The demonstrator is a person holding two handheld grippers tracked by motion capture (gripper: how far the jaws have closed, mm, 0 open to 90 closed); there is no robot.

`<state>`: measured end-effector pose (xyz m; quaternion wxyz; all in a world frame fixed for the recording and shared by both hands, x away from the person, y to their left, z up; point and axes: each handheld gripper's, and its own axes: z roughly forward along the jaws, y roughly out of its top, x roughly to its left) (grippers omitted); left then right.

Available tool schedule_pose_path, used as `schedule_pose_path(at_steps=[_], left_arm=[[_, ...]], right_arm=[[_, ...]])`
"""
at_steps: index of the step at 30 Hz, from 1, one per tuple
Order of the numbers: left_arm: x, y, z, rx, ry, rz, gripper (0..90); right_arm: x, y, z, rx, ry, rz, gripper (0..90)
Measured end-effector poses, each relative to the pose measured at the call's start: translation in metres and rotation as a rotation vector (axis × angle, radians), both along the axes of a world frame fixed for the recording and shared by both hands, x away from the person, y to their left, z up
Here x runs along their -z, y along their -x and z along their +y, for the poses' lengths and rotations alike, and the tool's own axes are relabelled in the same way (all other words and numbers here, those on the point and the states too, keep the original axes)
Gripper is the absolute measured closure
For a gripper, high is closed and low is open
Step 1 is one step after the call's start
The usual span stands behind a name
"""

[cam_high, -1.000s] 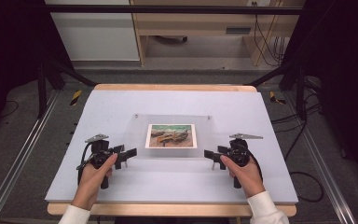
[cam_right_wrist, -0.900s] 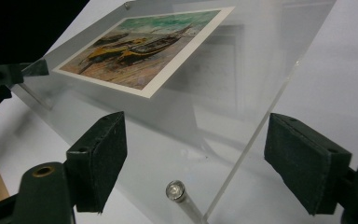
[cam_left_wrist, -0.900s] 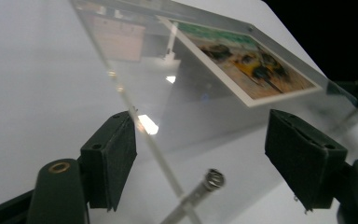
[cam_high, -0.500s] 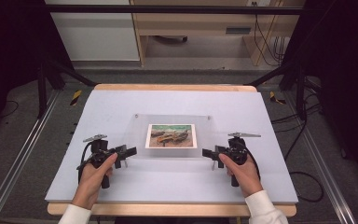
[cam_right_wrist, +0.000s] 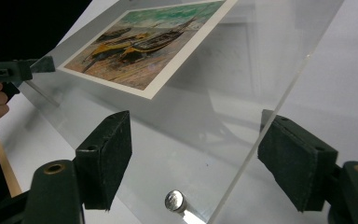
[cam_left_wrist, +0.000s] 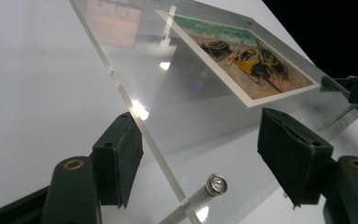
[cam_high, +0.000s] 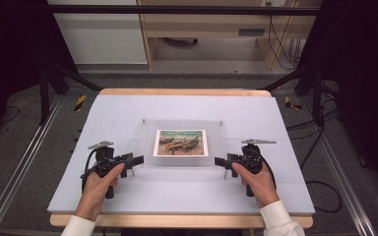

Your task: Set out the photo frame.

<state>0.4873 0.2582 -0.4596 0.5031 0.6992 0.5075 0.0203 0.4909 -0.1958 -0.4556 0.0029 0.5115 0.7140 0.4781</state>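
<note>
A clear acrylic plate [cam_high: 142, 142] on short metal pegs stands on the table, with a picture of beached boats [cam_high: 181, 142] in its middle. My left gripper [cam_high: 134, 160] is at the plate's near left corner and my right gripper [cam_high: 220, 161] at its near right corner. In the left gripper view the jaws straddle the plate's edge [cam_left_wrist: 135, 116] and a peg [cam_left_wrist: 214, 184]. The right gripper's [cam_right_wrist: 196, 158] jaws stand likewise around the edge [cam_right_wrist: 270, 121] and a peg [cam_right_wrist: 176, 200]. Both pairs of jaws have just been closing, with gaps still beside the pads.
The pale table top [cam_high: 187, 191] has a wooden front edge [cam_high: 177, 220]. Metal rails [cam_high: 15, 177] run along both sides, with cables on the floor at the right [cam_high: 320, 191]. A wooden bench [cam_high: 202, 24] stands beyond the table.
Both hands stay at the plate's near corners. The plate and picture have not moved.
</note>
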Motion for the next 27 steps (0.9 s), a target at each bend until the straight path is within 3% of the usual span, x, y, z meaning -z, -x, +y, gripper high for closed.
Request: schedule_pose_path(at_steps=[7, 12, 17, 27], left_arm=[[-0.003, -0.007, -0.003, 0.000, -0.033, -0.057, 32.0], [-0.001, -0.014, -0.003, -0.004, -0.016, -0.061, 32.2], [-0.002, -0.019, -0.006, 0.007, -0.041, -0.087, 32.2], [-0.004, -0.011, -0.007, 0.007, -0.067, -0.120, 33.9]], right_arm=[[-0.004, -0.005, 0.001, 0.018, 0.031, -0.060, 31.3], [-0.002, -0.014, -0.001, 0.025, 0.019, -0.073, 31.7], [-0.004, -0.019, -0.001, 0.031, 0.036, -0.097, 31.8], [-0.006, -0.015, 0.000, 0.022, 0.078, -0.142, 32.0]])
